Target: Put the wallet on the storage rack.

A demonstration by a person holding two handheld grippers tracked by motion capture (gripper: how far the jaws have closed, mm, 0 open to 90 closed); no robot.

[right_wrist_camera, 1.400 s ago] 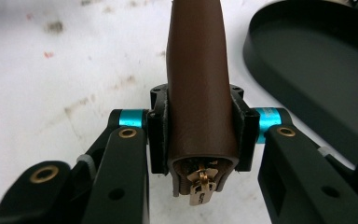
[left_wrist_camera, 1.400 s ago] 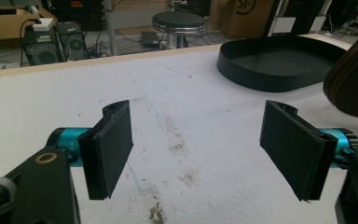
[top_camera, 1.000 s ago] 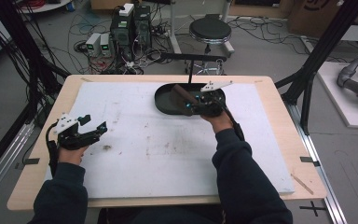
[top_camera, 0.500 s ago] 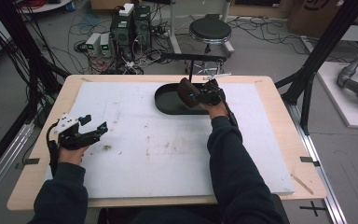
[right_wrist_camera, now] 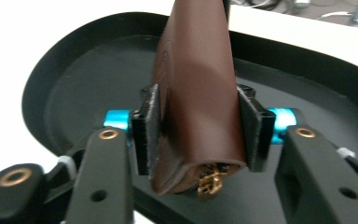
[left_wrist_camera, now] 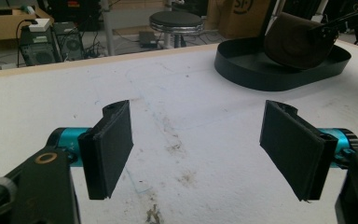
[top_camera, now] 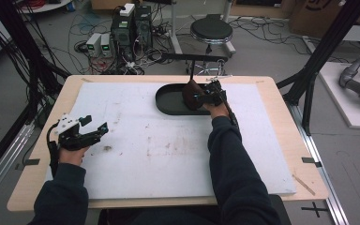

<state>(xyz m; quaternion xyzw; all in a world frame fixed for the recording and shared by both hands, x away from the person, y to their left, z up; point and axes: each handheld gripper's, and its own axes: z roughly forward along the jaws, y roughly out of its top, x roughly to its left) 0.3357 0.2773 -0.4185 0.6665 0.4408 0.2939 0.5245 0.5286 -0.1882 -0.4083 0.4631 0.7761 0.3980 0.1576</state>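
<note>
1. A person sits at a wooden table (top_camera: 281, 117) whose top is covered by a white, stained mat (top_camera: 168, 140). Both forearms in dark sleeves reach in from the near edge, and each hand holds a two-jaw claw.
2. The right claw (top_camera: 201, 97) is at the far side of the table, over a black oval tray (top_camera: 168, 101) that lies on the mat. In the right gripper view, its two black jaws are clamped on either side of a brown leather pouch (right_wrist_camera: 196, 93).
3. The pouch stands on edge between the jaws, its length pointing away from the camera. A small brass zip pull (right_wrist_camera: 208, 183) hangs at its near lower end.
4. The left gripper view, from across the mat, has the pouch raised above the tray floor, tilted, with part of it over the tray's rim.
5. The left claw (top_camera: 93, 132) is near the left edge of the mat, well apart from the tray. Its jaws are spread wide with nothing between them, and bare, smudged mat lies beneath.
6. Beyond the table stand a round black stool (top_camera: 211, 30) and computer boxes (top_camera: 131, 23) among cables on the floor.
</note>
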